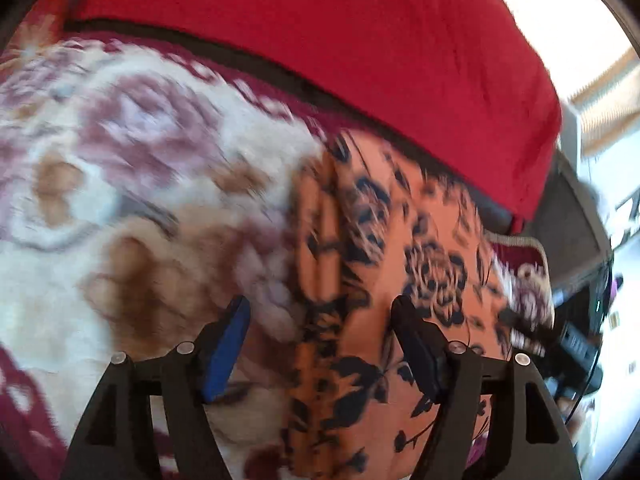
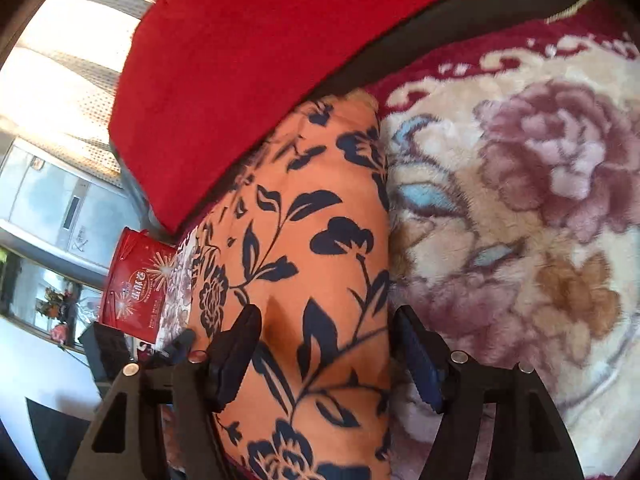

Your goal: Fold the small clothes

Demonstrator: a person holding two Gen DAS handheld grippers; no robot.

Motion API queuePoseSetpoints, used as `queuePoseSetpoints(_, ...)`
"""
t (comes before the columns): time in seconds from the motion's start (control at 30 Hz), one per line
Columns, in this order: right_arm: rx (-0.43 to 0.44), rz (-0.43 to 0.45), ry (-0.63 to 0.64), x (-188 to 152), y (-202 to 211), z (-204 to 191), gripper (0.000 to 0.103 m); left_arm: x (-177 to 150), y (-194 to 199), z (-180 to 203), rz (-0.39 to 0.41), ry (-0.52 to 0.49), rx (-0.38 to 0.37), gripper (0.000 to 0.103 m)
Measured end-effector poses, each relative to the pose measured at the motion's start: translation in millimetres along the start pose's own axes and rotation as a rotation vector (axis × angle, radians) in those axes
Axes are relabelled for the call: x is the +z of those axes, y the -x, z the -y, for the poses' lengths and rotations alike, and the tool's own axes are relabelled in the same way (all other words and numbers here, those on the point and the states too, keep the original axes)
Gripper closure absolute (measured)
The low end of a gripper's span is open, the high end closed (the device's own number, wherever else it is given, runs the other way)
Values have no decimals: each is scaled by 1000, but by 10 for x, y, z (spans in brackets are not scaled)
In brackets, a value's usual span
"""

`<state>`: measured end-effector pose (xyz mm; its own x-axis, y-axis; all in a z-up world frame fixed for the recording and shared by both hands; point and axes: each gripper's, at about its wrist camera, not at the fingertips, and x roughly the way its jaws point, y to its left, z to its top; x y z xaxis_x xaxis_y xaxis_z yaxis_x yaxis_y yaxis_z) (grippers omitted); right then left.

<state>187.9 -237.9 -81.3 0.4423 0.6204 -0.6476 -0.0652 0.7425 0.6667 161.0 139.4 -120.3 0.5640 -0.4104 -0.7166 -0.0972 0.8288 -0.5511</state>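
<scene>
An orange garment with dark navy flowers point(image 1: 400, 248) lies folded into a long strip on a plush cream and maroon flowered blanket point(image 1: 120, 152). In the left wrist view my left gripper point(image 1: 320, 302) hovers open over the strip's left edge, with one blue pad over the blanket and the other finger over the cloth. In the right wrist view the same garment point(image 2: 320, 232) runs up the middle of the picture. My right gripper point(image 2: 327, 312) is open astride it, its fingers point(image 2: 416, 352) near the strip's edges and not pinching the cloth. The left wrist picture is blurred.
A thick red cushion point(image 1: 340, 48) point(image 2: 240, 60) borders the blanket point(image 2: 520, 200) at the back. A red printed bag point(image 2: 136, 280) stands beyond the blanket's left edge, with a white floor and furniture behind. Dark equipment point(image 1: 576, 344) sits off the right edge.
</scene>
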Motion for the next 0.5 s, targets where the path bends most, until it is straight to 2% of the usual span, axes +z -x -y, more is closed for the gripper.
queuePoseSetpoints(0.1, -27, 69, 48, -22, 170, -123, 31, 165, 79, -8, 34, -3, -41, 31)
queuePoseSetpoints(0.23, -22, 113, 115, -86, 290, -424, 31, 453, -77, 66, 3, 14, -145, 32)
queuePoseSetpoints(0.3, -18, 118, 140, -135, 367, -489, 31, 546, -137, 178, 0, -8, -168, 32)
queuePoseSetpoints(0.33, -13, 121, 151, -163, 400, -523, 31, 607, -230, 232, -29, -23, -176, 32)
queuePoseSetpoints(0.37, -6, 120, 156, -163, 425, -509, 31, 605, -253, 237, -70, -19, -181, 39)
queuePoseSetpoints(0.4, 0, 119, 159, -177, 425, -525, 31, 638, -373, 234, -114, -2, -177, 54)
queuePoseSetpoints(0.43, 3, 115, 163, -190, 388, -558, 31, 678, -483, 214, -151, 7, -155, 65)
queuePoseSetpoints(0.47, 0, 112, 167, -202, 366, -576, 31, 717, -530, 222, -162, -1, -132, 95)
queuePoseSetpoints(0.5, -6, 109, 170, -214, 355, -581, 31, 768, -544, 246, -160, -9, -120, 96)
